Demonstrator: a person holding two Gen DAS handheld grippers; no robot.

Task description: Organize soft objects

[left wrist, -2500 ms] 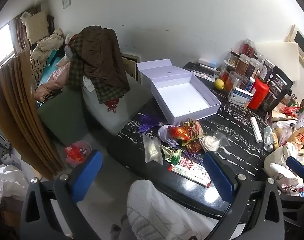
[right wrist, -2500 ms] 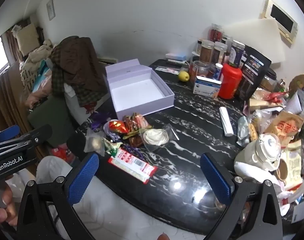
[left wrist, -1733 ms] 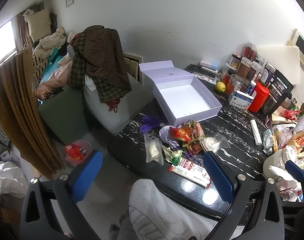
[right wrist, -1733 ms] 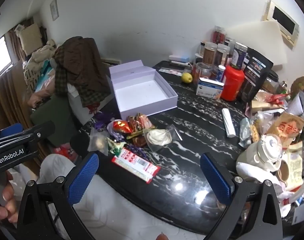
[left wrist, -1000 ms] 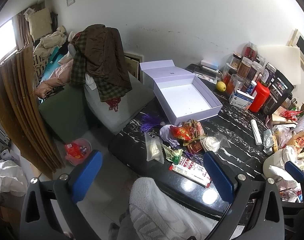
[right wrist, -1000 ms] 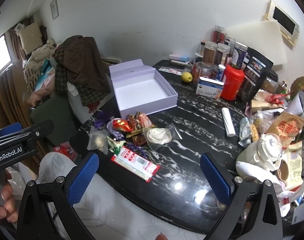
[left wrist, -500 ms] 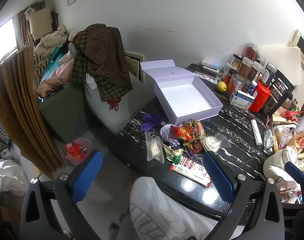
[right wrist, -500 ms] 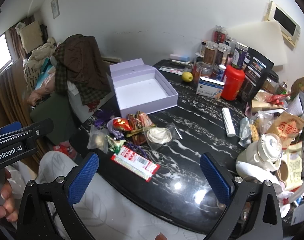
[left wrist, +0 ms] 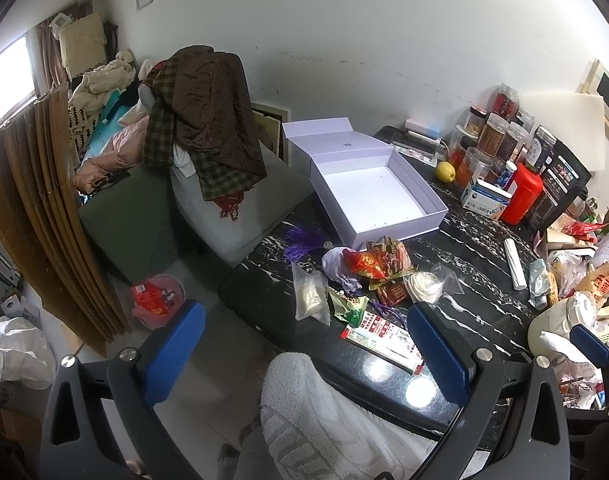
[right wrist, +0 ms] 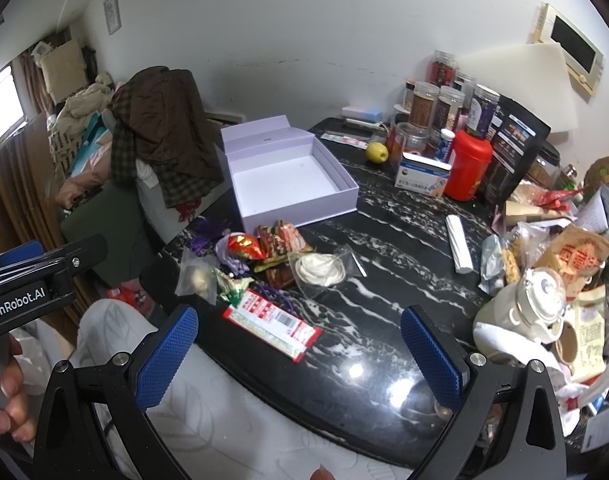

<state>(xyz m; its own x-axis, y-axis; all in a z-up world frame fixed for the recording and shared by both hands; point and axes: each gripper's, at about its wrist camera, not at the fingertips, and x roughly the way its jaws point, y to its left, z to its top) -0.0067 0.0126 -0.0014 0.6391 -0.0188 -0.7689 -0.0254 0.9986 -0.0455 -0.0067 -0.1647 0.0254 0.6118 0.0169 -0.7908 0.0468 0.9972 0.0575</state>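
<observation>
Nothing was packed: the box (left wrist: 378, 196) sat empty, soft packets (right wrist: 280, 258) heaped just before it, left gripper (left wrist: 304, 350) and right gripper (right wrist: 300, 354) gaping wide, holding nothing.

The black stone worktop (right wrist: 384, 216) had white veining. The open cardboard box (right wrist: 288, 176) was pale lilac, the crinkled foil sachet (right wrist: 244, 246) red and gold, the tassel (left wrist: 302, 240) purple, the tongs' pads (right wrist: 166, 358) dotted blue.

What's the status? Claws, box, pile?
Left claw and right claw open, empty, short of the table. Box open, empty. Soft packets piled before it, untouched. Nothing blocking.
</observation>
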